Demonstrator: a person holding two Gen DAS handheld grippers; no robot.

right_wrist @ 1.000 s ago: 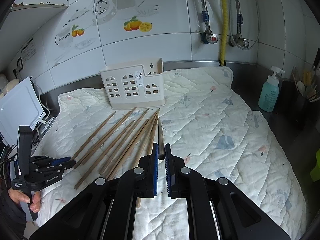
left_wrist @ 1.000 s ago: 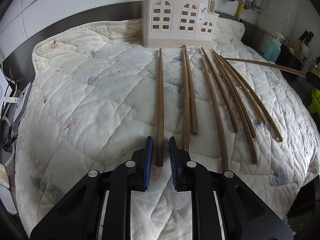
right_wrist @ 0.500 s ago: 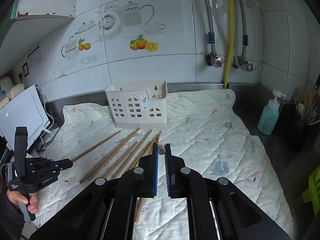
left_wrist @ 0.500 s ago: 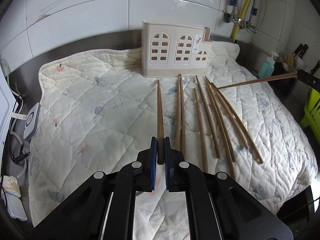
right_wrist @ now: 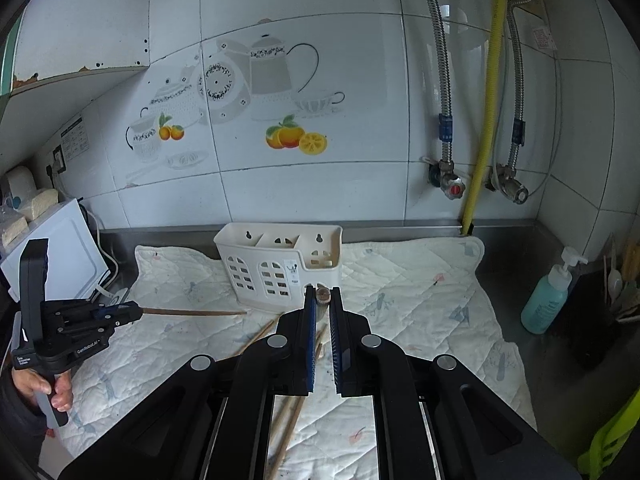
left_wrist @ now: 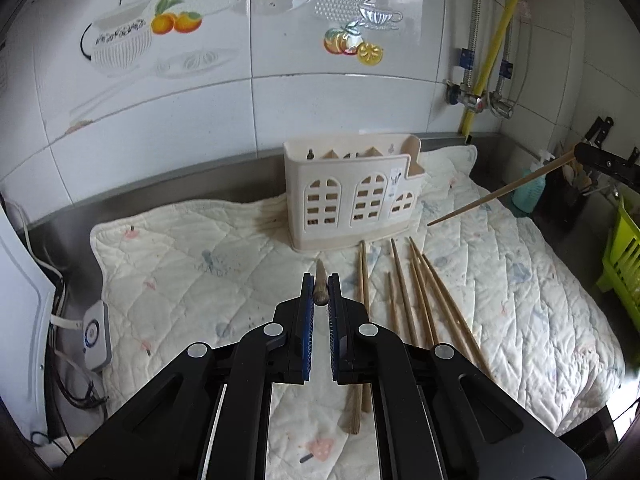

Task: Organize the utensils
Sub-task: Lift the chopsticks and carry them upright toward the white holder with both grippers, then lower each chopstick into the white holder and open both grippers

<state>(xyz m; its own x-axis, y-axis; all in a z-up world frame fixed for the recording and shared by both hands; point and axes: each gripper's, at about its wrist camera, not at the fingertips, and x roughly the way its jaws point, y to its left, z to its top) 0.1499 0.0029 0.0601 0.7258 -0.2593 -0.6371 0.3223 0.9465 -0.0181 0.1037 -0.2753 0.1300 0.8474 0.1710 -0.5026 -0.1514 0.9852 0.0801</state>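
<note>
Wooden chopsticks, one per gripper. My left gripper (left_wrist: 320, 294) is clamped on the butt end of one chopstick (left_wrist: 320, 280), and my right gripper (right_wrist: 322, 300) on another (right_wrist: 322, 295), each pointing forward toward the cream holder (left_wrist: 352, 196), probably for tip-first insertion. Six more chopsticks (left_wrist: 416, 296) lie on the quilted mat (left_wrist: 180, 264) just right of my left gripper.

matt wooden chopsticks (left_wrist: 420, 300), quilted cloth mat (left_wrist: 200, 280), glossy tiles (right_wrist: 320, 184)
</note>
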